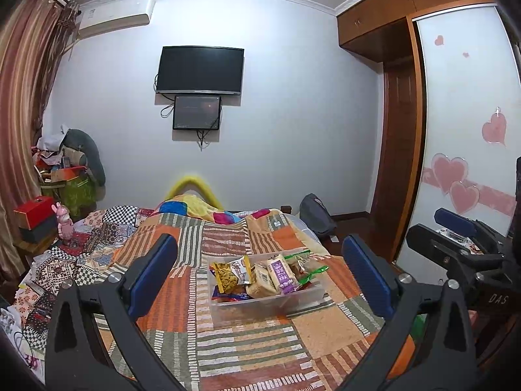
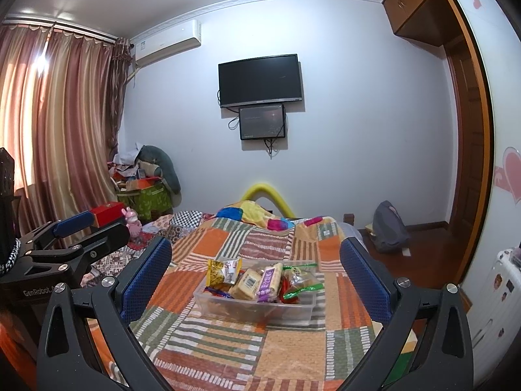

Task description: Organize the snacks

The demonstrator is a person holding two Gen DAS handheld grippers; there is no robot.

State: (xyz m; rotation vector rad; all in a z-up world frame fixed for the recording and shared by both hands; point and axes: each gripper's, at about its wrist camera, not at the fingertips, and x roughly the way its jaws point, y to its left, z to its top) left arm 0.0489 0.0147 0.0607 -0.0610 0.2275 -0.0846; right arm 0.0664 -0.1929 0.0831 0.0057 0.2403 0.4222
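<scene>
A clear plastic bin (image 1: 270, 308) sits on the patchwork quilt and holds several snack packs: a yellow chip bag (image 1: 228, 275), a tan bread pack (image 1: 260, 282), a purple-labelled pack (image 1: 283, 275) and a green-edged pack (image 1: 309, 268). The bin also shows in the right wrist view (image 2: 254, 309). My left gripper (image 1: 260, 277) is open and empty, held above the bed just short of the bin. My right gripper (image 2: 257, 277) is open and empty too, beside the left one, which shows at the left (image 2: 88, 228).
The bed's patchwork quilt (image 1: 247, 342) fills the foreground. A red box (image 1: 34, 207) and a pink toy (image 1: 63, 223) stand at the left. A wardrobe (image 1: 462, 137), a grey bag (image 1: 317, 213) and a white suitcase (image 2: 495, 280) are at the right.
</scene>
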